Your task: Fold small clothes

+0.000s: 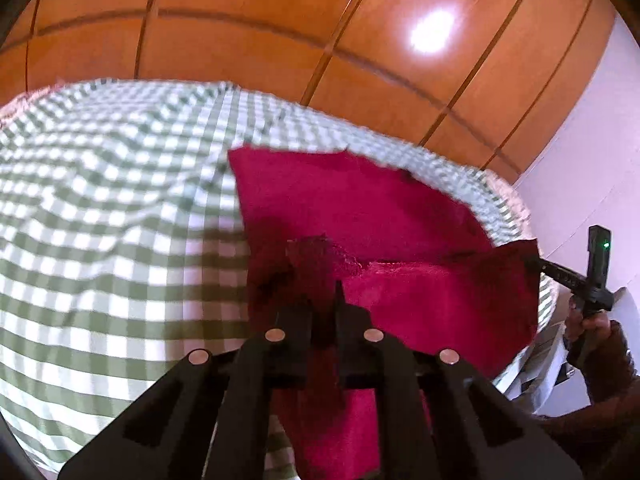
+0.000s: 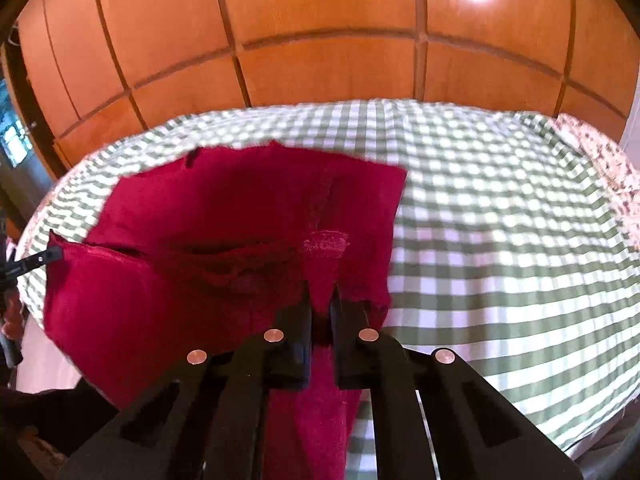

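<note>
Crimson garment (image 1: 360,208) lies mid-frame on a green-checked bed (image 1: 100,200) before wood panels (image 1: 240,20); left tongs (image 1: 324,300) and right tongs (image 2: 320,300) each pinch its near edge.

Beside the red garment (image 2: 224,220), the checked bed (image 2: 500,240) lies open; wooden wardrobe doors (image 2: 320,40) wall off its far edge.

A deep crimson garment (image 1: 360,208) lies on a bed sheet (image 1: 120,208) checked in sage green and white. Behind it, wardrobe doors (image 1: 248,32) glow orange-brown wood. Both grippers, left (image 1: 324,300) and right (image 2: 320,300), are matte black.
</note>
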